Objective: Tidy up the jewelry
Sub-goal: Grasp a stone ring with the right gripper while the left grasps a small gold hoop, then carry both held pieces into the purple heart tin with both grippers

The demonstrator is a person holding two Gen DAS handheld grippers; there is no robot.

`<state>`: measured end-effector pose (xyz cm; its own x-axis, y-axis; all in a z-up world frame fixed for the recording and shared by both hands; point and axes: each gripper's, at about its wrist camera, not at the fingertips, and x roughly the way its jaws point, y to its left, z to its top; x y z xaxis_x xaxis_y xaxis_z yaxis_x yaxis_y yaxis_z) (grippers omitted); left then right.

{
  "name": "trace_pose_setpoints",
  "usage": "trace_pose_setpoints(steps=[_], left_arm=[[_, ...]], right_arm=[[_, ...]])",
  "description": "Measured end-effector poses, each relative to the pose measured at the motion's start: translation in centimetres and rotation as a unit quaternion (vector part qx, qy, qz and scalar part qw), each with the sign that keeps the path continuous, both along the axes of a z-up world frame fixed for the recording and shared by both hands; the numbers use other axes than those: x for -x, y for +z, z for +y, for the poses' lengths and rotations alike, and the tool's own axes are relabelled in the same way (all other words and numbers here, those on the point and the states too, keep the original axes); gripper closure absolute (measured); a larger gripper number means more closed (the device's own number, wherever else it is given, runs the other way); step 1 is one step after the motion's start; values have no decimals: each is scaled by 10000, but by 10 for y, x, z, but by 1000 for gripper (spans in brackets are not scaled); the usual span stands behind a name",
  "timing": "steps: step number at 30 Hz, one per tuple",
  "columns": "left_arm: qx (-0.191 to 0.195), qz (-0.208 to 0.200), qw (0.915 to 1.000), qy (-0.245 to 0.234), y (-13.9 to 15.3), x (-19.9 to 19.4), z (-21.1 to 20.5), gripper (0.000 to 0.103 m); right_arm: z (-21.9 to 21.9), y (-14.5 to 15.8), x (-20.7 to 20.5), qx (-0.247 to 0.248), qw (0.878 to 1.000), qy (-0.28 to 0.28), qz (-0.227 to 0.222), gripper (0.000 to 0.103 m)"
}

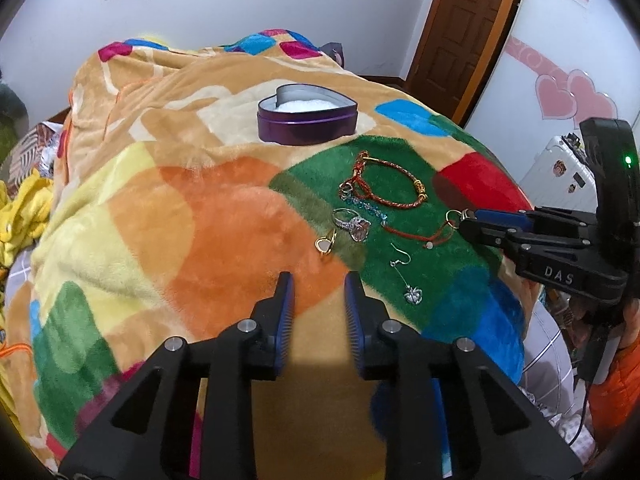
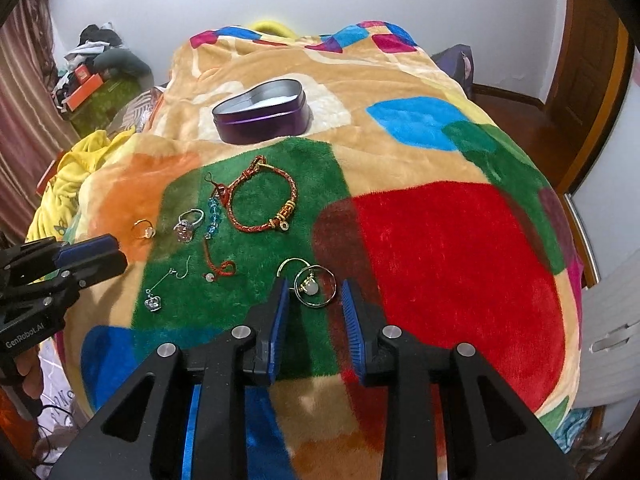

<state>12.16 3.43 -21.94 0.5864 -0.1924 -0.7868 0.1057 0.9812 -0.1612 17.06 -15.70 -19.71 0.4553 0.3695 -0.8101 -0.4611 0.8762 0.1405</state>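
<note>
Purple heart-shaped tin (image 2: 262, 114), lid off, pale lining showing, sits upper centre of the right wrist view on the fleece blanket (image 2: 440, 248). Nothing in it that I can see. All the jewelry lies loose on the green patch below the tin, so the sorting looks barely begun.

Right gripper (image 2: 314, 294): fingers apart, blue pads not pressing on anything. The hoop earring (image 2: 315, 286) w/ a pale bead inside lies flat on the blanket right btwn the two tips, lower centre of frame. Hoop's open hook end runs up-left toward the left fingertip; the ring itself is roughly round, so no real long axis to line up with. Can't tell if the tips touch the fleece.

Left gripper (image 1: 320, 282): also apart, nothing btwn the pads. The small gold ring (image 1: 325, 245) lies just above its tips in the left wrist view, a little left of centre; the silver stone ring (image 1: 354, 223) is up-right of that. Drop earring (image 1: 408, 276) is off to the right of the tips.

Braided red bracelet (image 2: 266, 204) and blue bead strand (image 2: 212, 214) sit mid-frame, btwn grippers and tin. Thin red cord (image 2: 218, 268) lies left of the hoop.

Judgement: right side is nearer a pick. Hoop is already bracketed, so closing should do it, but thin wire on deep pile may slip or snag fleece. Tin is straight up-frame, slightly left.
</note>
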Motion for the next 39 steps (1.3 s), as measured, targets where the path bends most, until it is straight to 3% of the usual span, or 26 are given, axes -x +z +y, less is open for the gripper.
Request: trace_pose_setpoints(steps=[14,18,22,39], left_arm=[[-56,-24,10000,-5,-11,-28,-10,78],[-244,-94,9996,46,-11,-27,-11,93],[-116,-108,9998,111,-5,-26,-5,95],[-83,-1086,9939,171,66,-45,6,95]], right_arm=[[-8,1,-1,-234,9996,-84,-150,83],[-12,9,-1,-288,9992,-166,-243,83],[-15,17,-3,-336,9986,-211,-345,83],[9,65,-18,-642,9923,-70,-1055,83]])
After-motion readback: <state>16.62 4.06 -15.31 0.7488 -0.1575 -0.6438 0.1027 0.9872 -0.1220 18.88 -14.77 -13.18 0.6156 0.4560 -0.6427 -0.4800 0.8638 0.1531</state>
